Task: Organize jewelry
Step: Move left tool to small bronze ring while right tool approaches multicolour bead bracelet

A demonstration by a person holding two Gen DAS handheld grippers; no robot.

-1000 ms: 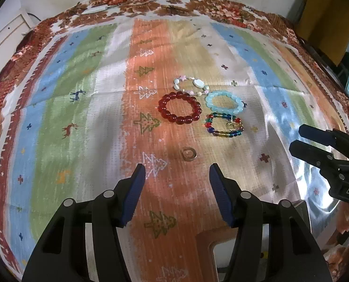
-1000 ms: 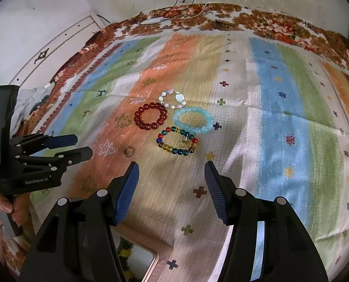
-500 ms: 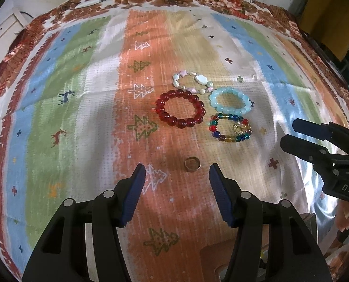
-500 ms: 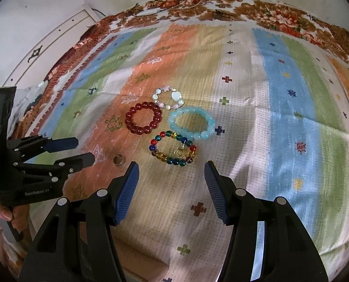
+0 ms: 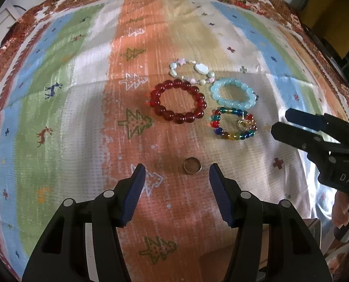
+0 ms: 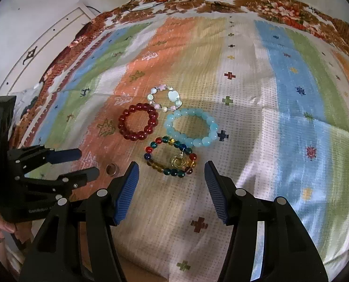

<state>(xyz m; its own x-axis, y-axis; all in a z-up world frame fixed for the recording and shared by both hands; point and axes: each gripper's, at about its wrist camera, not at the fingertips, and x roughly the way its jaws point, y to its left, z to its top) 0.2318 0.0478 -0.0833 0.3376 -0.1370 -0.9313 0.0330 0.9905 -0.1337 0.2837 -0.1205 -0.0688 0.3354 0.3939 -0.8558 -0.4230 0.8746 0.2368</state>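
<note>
While both tools hang above the striped cloth (image 5: 85, 108), the left hand-held gripper (image 5: 175, 168) has its jaws spread with nothing between them, and a small metal ring (image 5: 192, 165) lies on the orange stripe just past its tips, nearer the right pad. Farther off sit four bracelets close together: a red bead bracelet (image 5: 178, 104) on the left, a pale shell bracelet (image 5: 192, 71) beyond it and seemingly touching it, a light blue bead bracelet (image 5: 233, 94) to the right, and a multicoloured bead bracelet (image 5: 233, 124) nearest, carrying a gold charm. The right hand-held gripper (image 6: 171, 166) is likewise released, empty, hovering over the near edge of the multicoloured bracelet. At the lower edge something brownish shows under the cloth's near end, perhaps a box; too little is visible to tell.
</note>
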